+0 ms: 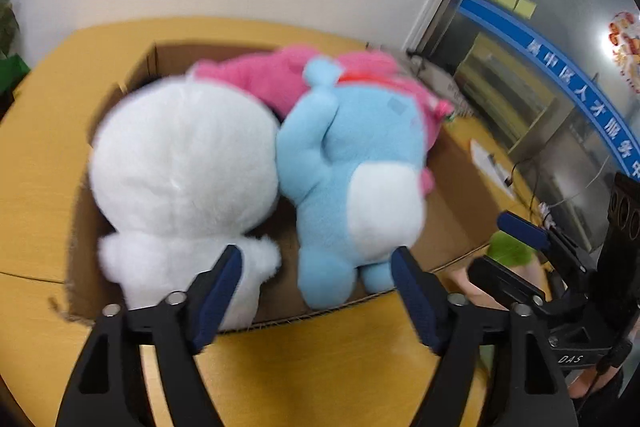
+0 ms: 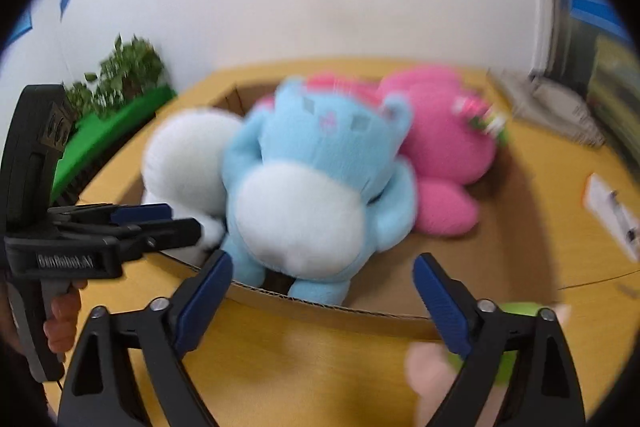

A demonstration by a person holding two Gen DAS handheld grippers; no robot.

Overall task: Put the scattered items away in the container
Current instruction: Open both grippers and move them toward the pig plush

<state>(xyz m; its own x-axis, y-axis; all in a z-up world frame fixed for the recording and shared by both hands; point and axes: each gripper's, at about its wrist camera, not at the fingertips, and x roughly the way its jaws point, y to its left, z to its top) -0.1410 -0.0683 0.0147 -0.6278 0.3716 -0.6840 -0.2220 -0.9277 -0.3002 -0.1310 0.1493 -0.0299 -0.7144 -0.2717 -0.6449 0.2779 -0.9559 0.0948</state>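
Observation:
A cardboard box (image 1: 452, 187) (image 2: 516, 227) on the yellow table holds a white plush (image 1: 184, 167) (image 2: 180, 163), a light blue plush (image 1: 352, 171) (image 2: 316, 191) and a pink plush (image 1: 276, 75) (image 2: 444, 147). My left gripper (image 1: 318, 263) is open and empty at the box's near edge, just in front of the white and blue plushes. My right gripper (image 2: 324, 267) is open and empty over the near box wall, in front of the blue plush. A green and peach plush (image 1: 512, 251) (image 2: 516, 355) lies on the table outside the box, by the right gripper's fingers.
The yellow table (image 1: 40, 147) (image 2: 320, 367) surrounds the box. White paper items (image 1: 488, 163) (image 2: 612, 215) lie to the right. A plant and green box (image 2: 120, 95) stand at the left by the wall. A glass door (image 1: 540, 87) is at the right.

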